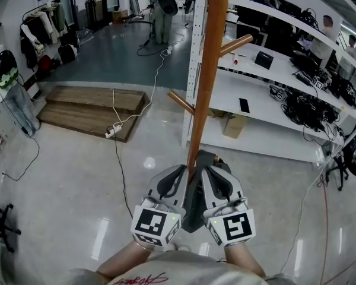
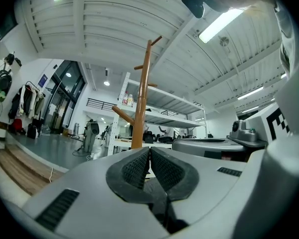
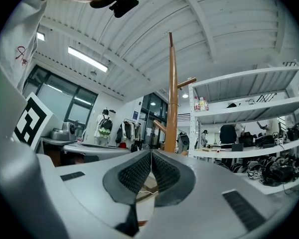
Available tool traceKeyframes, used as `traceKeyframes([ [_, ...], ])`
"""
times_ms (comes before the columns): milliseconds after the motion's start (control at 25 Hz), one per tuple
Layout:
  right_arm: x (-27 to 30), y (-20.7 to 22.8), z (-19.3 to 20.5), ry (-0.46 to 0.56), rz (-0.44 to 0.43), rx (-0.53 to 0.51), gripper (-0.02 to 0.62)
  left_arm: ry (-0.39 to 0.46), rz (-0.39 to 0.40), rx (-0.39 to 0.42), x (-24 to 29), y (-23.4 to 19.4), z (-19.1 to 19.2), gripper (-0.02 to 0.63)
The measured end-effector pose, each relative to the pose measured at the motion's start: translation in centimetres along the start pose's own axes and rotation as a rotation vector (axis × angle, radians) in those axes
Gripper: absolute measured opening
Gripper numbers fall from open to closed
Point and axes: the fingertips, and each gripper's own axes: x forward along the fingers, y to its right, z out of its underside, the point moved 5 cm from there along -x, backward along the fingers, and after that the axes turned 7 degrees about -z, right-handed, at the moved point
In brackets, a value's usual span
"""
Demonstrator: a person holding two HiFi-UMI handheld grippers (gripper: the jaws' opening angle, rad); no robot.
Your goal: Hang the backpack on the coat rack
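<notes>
- Coat rack (image 1: 209,82): a tall, round, smooth orange-brown wooden pole with angled pegs (image 1: 237,44) is standing just ahead. No bag is hanging on it, so pickup is probably the step in hand.
- Backpack (image 1: 196,203): dark grey and soft-looking, it is slumping low by the pole's foot and showing between both grippers. I cannot tell whether it is touching them.
- Left gripper (image 2: 149,151) and right gripper (image 3: 151,153): ribbed black pads are pressing together, with nothing visible between them. The next move is likely calling for opening the jaws and dropping to a strap.

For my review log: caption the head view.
Left gripper and right gripper, both shut, flank a dark backpack before the wooden coat rack.
</notes>
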Motion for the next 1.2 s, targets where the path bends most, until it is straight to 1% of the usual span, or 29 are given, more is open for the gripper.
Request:
traceKeyframes([
  [160, -0.2, -0.1, -0.2, 0.009, 0.021, 0.002, 0.023, 0.005, 0.015, -0.004, -0.3, 0.1, -0.3, 0.021],
  [320, -0.3, -0.7, 0.2, 0.029, 0.039, 0.002, 0.023, 0.016, 0.046, 0.001, -0.8, 0.3, 0.5, 0.021],
  [400, -0.6, -1.1, 0.0, 0.041, 0.048, 0.005, 0.023, 0.019, 0.049, 0.004, -1.3, 0.4, 0.6, 0.021],
  [680, -3.2, -3.1, -1.1, 0.043, 0.040, -0.010, 0.022, 0.020, 0.027, -0.006, -4.1, 1.8, -0.2, 0.021],
  [960, -7.2, -4.9, -1.6, 0.029, 0.021, -0.020, 0.023, 0.025, -0.013, -0.014, -7.7, 4.7, -1.0, 0.021],
  [1200, -9.9, -6.3, -2.1, 0.029, 0.020, 0.001, 0.023, 0.032, -0.034, -0.019, -10.4, 6.5, -1.5, 0.021],
])
